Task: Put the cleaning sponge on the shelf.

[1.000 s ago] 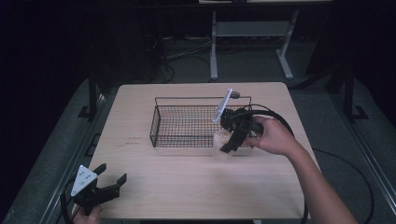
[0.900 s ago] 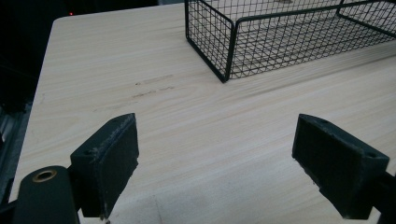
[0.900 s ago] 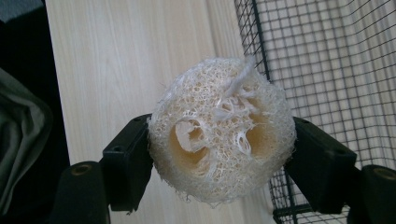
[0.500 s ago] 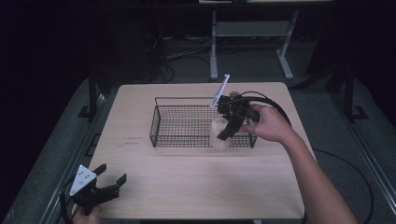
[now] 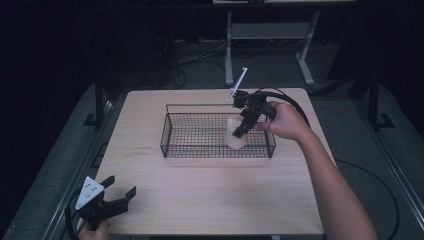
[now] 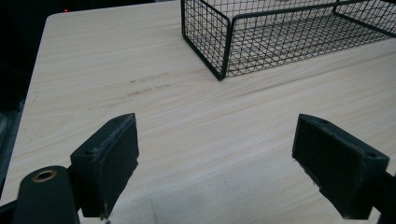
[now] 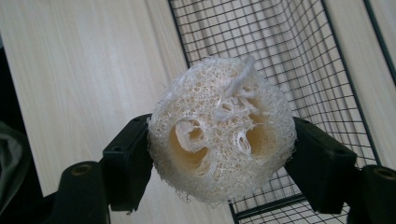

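1. High view is showing two grippers, one wire basket (image 5: 172, 136), one loofah piece (image 5: 235, 134) and one wooden table (image 5: 210, 200).
2. The right gripper (image 5: 239, 131) is clamping the loofah piece between its two black jaws, holding it over the right part of the basket, at about rim height. Whether it is touching the basket floor, cannot tell.
3. The person's right hand (image 5: 285, 120) is gripping the tool from the right, with the forearm running in from the near right corner and a black cable looping behind the hand.
4. The left gripper (image 5: 114, 196) is sitting at the near left corner of the table, jaws spread wide, holding nothing, well apart from the basket.
5. Left gripper view is showing the two jaws gaping over bare wood, with the basket's (image 6: 219, 42) near left corner standing farther off and a faint smudge mark (image 6: 147, 84) lying on the table (image 6: 196, 130) between.
6. Right gripper view is showing the loofah piece (image 7: 224, 130) up close: a round, pale cream slice, coarse and fibrous like netting, with a few hollow channels going through its middle, yellowish inside.
7. Its two sides are pressing against the jaw pads, and the face with the holes is pointing at the camera.
8. Behind it the basket's (image 7: 308, 56) black mesh floor and wall are lying on the light wood.
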The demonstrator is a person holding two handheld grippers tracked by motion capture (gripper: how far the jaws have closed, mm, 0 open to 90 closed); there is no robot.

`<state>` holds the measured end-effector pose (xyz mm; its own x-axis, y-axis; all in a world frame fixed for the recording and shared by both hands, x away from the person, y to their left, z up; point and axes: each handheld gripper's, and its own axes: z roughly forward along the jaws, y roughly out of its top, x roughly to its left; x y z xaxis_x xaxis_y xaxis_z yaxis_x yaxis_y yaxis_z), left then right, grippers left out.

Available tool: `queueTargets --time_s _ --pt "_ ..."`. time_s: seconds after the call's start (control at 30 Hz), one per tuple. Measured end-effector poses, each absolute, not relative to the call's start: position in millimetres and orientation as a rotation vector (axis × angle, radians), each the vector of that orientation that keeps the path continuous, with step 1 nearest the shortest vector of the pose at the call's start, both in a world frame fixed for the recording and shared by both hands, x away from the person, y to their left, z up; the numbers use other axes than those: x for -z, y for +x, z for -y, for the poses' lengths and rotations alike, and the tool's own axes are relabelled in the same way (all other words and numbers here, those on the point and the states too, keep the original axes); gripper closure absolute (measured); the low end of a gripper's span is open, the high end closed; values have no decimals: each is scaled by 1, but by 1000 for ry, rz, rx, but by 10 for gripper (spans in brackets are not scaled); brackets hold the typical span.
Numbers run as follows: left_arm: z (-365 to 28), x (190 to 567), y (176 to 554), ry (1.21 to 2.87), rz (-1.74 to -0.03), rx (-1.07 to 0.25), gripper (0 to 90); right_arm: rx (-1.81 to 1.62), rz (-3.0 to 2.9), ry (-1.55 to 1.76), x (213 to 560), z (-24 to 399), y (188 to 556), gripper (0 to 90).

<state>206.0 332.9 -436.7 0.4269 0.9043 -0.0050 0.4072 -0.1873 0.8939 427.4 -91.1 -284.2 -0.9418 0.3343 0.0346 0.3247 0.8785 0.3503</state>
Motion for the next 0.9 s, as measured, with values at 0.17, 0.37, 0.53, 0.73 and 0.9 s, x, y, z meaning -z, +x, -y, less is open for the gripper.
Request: queueTargets --time_s 0.17,0.37,0.53,0.73,0.9 --pt "-334 437 206 1782 -1132 -688 138 -531 -3001 580 286 93 438 275" --pt "-333 437 206 1783 -1131 -689 138 -519 -2989 619 292 93 449 275" --pt "-332 437 207 1785 -1128 -685 138 -514 -2979 614 296 87 451 276" --pt "-331 437 207 1789 -1121 -687 138 -499 -2969 629 300 83 456 276" --pt "-331 438 207 1791 -1126 -693 138 -485 -2967 651 306 81 462 275"
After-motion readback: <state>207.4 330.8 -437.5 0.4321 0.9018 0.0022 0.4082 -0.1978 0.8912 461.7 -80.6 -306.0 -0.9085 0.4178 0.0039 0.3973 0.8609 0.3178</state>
